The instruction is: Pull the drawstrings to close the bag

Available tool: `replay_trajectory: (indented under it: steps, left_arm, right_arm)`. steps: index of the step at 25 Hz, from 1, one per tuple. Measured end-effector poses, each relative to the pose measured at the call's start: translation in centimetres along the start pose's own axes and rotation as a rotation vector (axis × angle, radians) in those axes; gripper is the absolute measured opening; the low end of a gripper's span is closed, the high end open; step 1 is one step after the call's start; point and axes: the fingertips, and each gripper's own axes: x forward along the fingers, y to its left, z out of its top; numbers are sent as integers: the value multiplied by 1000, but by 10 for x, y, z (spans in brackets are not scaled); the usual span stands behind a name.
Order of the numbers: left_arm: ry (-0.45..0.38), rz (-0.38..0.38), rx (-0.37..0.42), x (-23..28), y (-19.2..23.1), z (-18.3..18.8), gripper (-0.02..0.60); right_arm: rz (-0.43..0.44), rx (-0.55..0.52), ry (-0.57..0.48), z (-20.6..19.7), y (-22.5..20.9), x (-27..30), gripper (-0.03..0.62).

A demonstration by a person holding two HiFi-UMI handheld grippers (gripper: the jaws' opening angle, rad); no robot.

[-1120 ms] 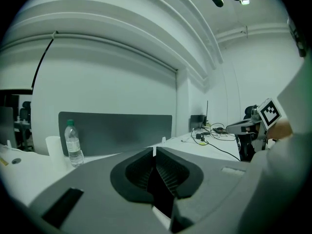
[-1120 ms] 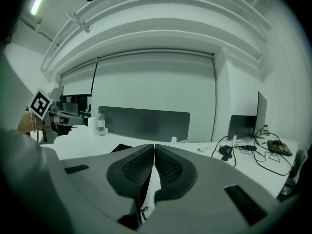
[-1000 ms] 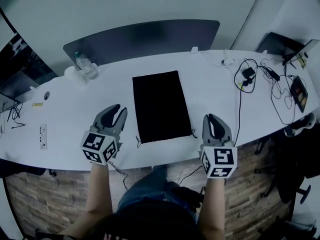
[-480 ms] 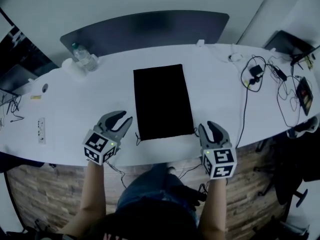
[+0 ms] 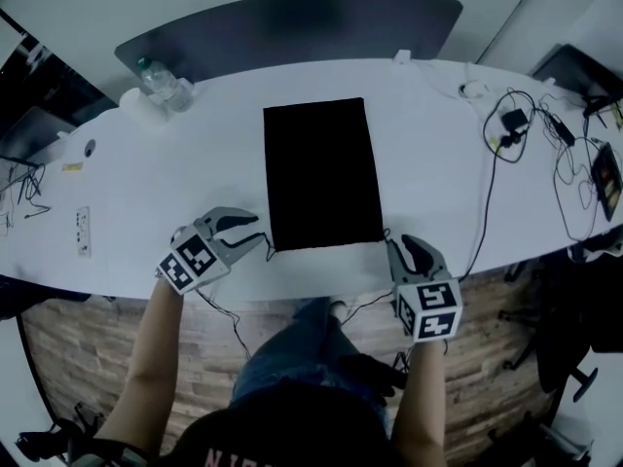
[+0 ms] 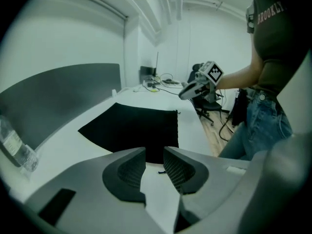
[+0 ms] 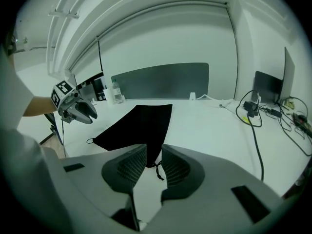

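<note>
A flat black drawstring bag [image 5: 321, 173] lies on the white table [image 5: 195, 163], its mouth toward the near edge. A short cord end sticks out at each near corner: left cord [image 5: 268, 252], right cord [image 5: 386, 233]. My left gripper [image 5: 255, 233] points right at the left corner; its jaws have just been opening and stand open, with the cord tip [image 6: 161, 171] on the table between them, untouched. My right gripper [image 5: 399, 251] sits at the right corner; its jaws opened and have just been closing a little, still open around the knotted cord [image 7: 157, 169].
A water bottle [image 5: 161, 84] stands at the far left. Cables and a charger [image 5: 506, 134] sprawl at the right, beside a tablet [image 5: 608, 168]. A dark partition [image 5: 292, 32] runs behind the table. A power strip [image 5: 83, 232] lies at the left. The table's front edge is just under both grippers.
Both grippers came down to the bag's near corners. The left one swung to point right at the bag. The right jaws went from shut to open.
</note>
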Motion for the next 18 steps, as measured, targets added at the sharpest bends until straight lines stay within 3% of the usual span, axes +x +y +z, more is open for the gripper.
replay_trajectory:
  steps: [11, 16, 18]
  left_arm:
    - [333, -294, 473, 38, -30, -57, 137]
    - [391, -354, 514, 49, -38, -69, 132]
    - [393, -363, 496, 48, -41, -71, 95]
  right_arm:
    - [8, 11, 64, -18, -2, 5, 66]
    - [-8, 9, 86, -23, -7, 6, 67]
    - [-16, 4, 93, -23, -9, 6, 71]
